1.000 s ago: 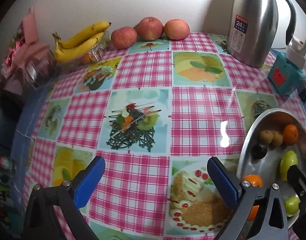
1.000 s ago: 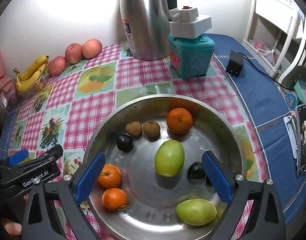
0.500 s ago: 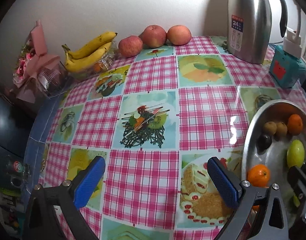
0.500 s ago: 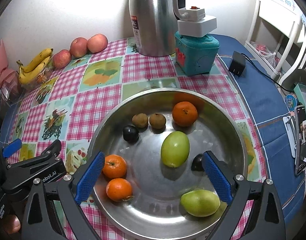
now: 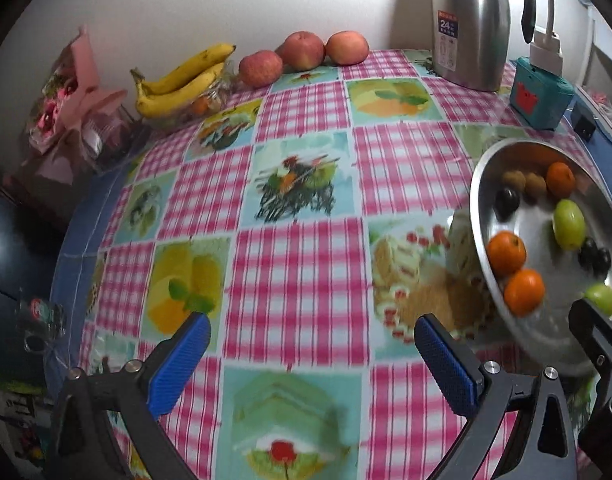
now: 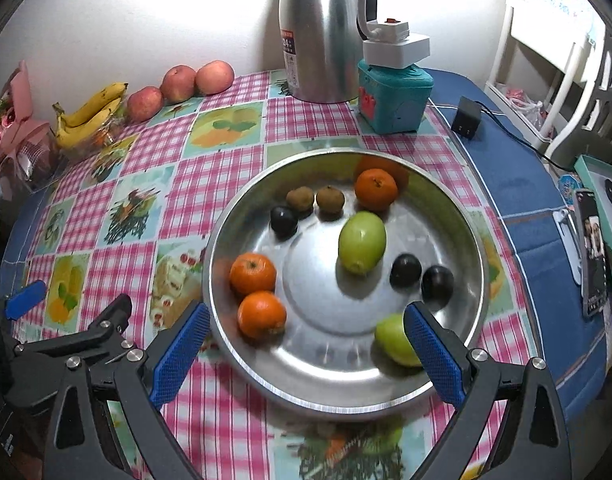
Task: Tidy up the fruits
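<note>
A steel bowl [image 6: 458,216] [image 5: 482,184] on the checked tablecloth holds three oranges [image 6: 253,273], two green fruits [image 6: 362,242], three dark plums [image 6: 405,271] and two small brown fruits [image 6: 330,199]. Three red apples [image 5: 262,68] [image 6: 179,83] and a bunch of bananas [image 5: 182,80] [image 6: 91,114] lie at the back by the wall. My right gripper [image 6: 304,346] is open and empty, above the bowl's near rim. My left gripper [image 5: 311,360] is open and empty over the cloth, left of the bowl.
A steel thermos jug [image 6: 322,36] and a teal box [image 6: 394,96] with a white plug stand behind the bowl. A pink wrapped bouquet [image 5: 72,100] sits at the back left. A phone [image 6: 592,252] and a black charger [image 6: 468,118] lie on the blue cloth at right.
Both grippers have drawn back toward the near table edge, so more of the table and bowl shows. Both stay open and empty. No fruit has moved.
</note>
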Demonstrator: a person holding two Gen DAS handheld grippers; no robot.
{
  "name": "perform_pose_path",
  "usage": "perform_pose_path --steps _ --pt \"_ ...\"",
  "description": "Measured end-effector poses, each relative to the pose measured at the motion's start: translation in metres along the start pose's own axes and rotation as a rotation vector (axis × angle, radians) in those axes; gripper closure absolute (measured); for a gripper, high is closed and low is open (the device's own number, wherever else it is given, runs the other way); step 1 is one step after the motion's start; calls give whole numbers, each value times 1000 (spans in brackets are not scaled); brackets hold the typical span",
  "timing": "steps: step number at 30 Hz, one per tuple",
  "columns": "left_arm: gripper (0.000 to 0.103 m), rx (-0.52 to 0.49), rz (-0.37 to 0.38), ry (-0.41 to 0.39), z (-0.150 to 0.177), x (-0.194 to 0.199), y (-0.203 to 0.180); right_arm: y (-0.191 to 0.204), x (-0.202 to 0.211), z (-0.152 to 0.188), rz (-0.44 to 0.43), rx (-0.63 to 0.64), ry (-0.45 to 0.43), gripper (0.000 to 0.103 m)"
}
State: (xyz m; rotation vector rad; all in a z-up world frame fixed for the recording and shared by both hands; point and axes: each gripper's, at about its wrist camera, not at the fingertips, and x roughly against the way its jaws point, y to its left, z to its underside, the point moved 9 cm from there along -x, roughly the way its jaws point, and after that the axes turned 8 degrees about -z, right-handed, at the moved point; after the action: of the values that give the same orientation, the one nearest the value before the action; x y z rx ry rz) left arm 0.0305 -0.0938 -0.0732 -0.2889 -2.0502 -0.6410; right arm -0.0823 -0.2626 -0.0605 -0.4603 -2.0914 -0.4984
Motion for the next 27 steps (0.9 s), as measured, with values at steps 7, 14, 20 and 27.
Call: perform_pose_path --steps 7,14,20,27 --pt "0 23 8 41 34 6 18 2 19 32 33 18 -10 5" --pt "0 58 30 31 47 20 30 7 32 43 28 18 -35 5" --pt "0 87 38 27 45 24 36 10 36 40 32 25 -52 5" --pt "0 88 43 65 50 19 38 8 36 40 25 12 -49 5"
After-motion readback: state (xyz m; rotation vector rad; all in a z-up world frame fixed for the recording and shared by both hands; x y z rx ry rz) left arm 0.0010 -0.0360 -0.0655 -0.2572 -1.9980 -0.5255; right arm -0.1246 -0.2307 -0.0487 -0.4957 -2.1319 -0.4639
